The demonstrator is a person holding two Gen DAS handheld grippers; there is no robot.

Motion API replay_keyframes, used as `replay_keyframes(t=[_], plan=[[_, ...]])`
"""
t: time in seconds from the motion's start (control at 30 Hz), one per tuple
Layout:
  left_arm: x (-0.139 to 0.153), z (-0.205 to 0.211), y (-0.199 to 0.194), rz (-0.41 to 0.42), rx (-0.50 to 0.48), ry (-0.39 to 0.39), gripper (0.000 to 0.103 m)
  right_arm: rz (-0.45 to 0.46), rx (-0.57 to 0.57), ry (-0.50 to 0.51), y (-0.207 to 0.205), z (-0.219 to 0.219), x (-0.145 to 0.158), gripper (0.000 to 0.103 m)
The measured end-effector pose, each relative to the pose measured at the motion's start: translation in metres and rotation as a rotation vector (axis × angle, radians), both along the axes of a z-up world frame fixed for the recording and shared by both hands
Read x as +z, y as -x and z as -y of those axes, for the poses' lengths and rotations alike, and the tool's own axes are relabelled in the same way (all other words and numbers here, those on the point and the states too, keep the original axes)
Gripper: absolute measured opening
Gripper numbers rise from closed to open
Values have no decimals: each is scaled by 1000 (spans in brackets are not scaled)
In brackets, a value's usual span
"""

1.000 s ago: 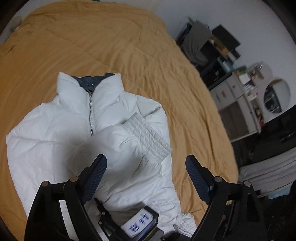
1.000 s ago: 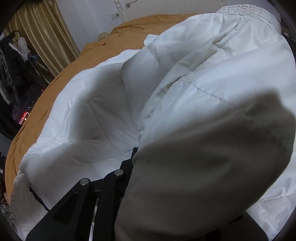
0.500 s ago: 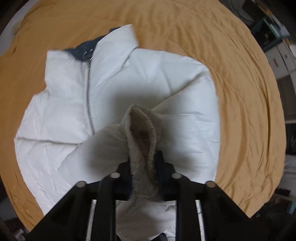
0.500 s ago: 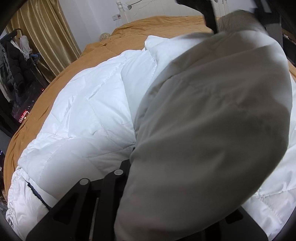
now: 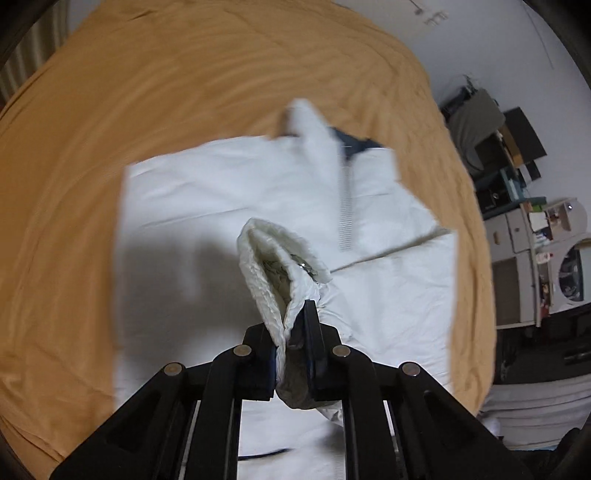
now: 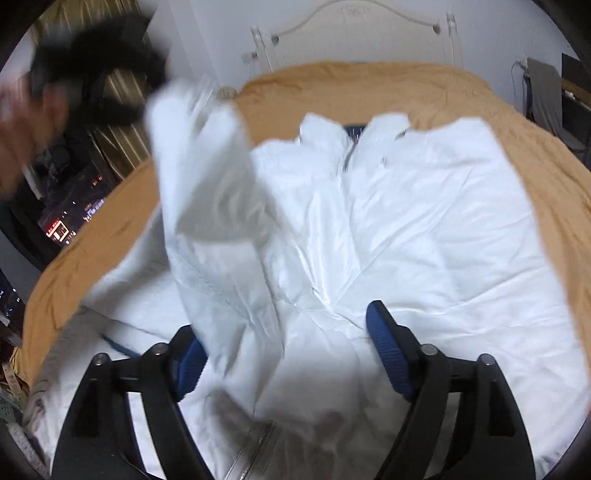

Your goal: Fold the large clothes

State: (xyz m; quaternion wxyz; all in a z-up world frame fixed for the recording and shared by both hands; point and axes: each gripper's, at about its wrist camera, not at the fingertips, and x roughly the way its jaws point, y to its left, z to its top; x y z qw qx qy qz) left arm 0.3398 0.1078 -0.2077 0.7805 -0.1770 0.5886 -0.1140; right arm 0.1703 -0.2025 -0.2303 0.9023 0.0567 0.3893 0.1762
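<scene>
A white puffer jacket [image 5: 229, 206] lies front up on an orange bedspread [image 5: 110, 110], zipper [image 5: 345, 210] and dark collar lining toward the far side. My left gripper [image 5: 291, 354] is shut on the sleeve cuff [image 5: 273, 258] and holds it up above the jacket. In the right wrist view the lifted sleeve [image 6: 207, 177] rises to the blurred left gripper [image 6: 99, 70] at upper left. My right gripper [image 6: 284, 350] is open and empty, low over the jacket body [image 6: 424, 229], with the sleeve lying against its left finger [image 6: 188, 365].
The bedspread [image 6: 369, 88] surrounds the jacket on all sides. A white metal headboard [image 6: 351, 22] stands at the far end. Shelves, drawers and a round mirror [image 5: 569, 269] line the right wall. Curtains and dark clutter [image 6: 74, 206] stand at the left.
My left gripper closed on the sleeve cuff and lifted it, swinging left. My right gripper let go of the sleeve and opened; the fabric covering its view dropped away.
</scene>
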Motion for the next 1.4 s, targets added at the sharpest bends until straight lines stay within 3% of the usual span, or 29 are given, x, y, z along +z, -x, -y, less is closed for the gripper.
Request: replay_keyframes(t=[0.13,0.2,0.27,0.33,0.4,0.47,0.57,0.67,0.77,0.87,1.0,1.1,1.13,1.17,1.2,1.33,1.4], plan=[[-78,-67,26,-97,69,165,11,15,-6,-105,8,23,33,87],[-110,-79,38,-83,65,187,15,24,-55,-175,0,32,43,90],[-132,-90,53,-41,84,273,15,11,-89,-206,-17,30,41,96],[-141,-101,62,-5,128,361,15,-32,-136,-125,-37,19,24,96],[-143,-107,64,-7,131,387,16,-133,-154,-7,-59,5,-11,96],[-136,-111,66,-31,105,355,16,-194,-163,120,-73,-8,-45,96],[-100,-121,70,-9,113,208,13,-121,-149,249,-73,-27,-54,99],[-52,-121,77,115,164,64,13,-130,-150,230,-78,-24,-54,100],[-12,-81,80,222,68,15,13,-121,-152,240,-77,-27,-54,101],[4,-32,78,291,-2,-17,13,-116,-153,238,-82,-26,-53,101],[-25,29,66,266,-81,-61,13,-109,-152,233,-76,-26,-55,101],[-90,58,55,173,-131,-159,14,-101,-155,231,-70,-24,-53,101],[-110,56,56,191,-120,-157,13,-97,-158,231,-68,-23,-50,101],[-118,53,62,262,-113,-138,13,-96,-159,231,-64,-20,-45,100],[-120,51,67,300,-112,-135,13,-91,-155,227,-59,-17,-38,100],[-119,48,64,293,-108,-143,13,-1,-155,193,-25,8,6,101],[-120,52,63,299,-105,-137,13,-47,-150,175,-18,22,6,101]])
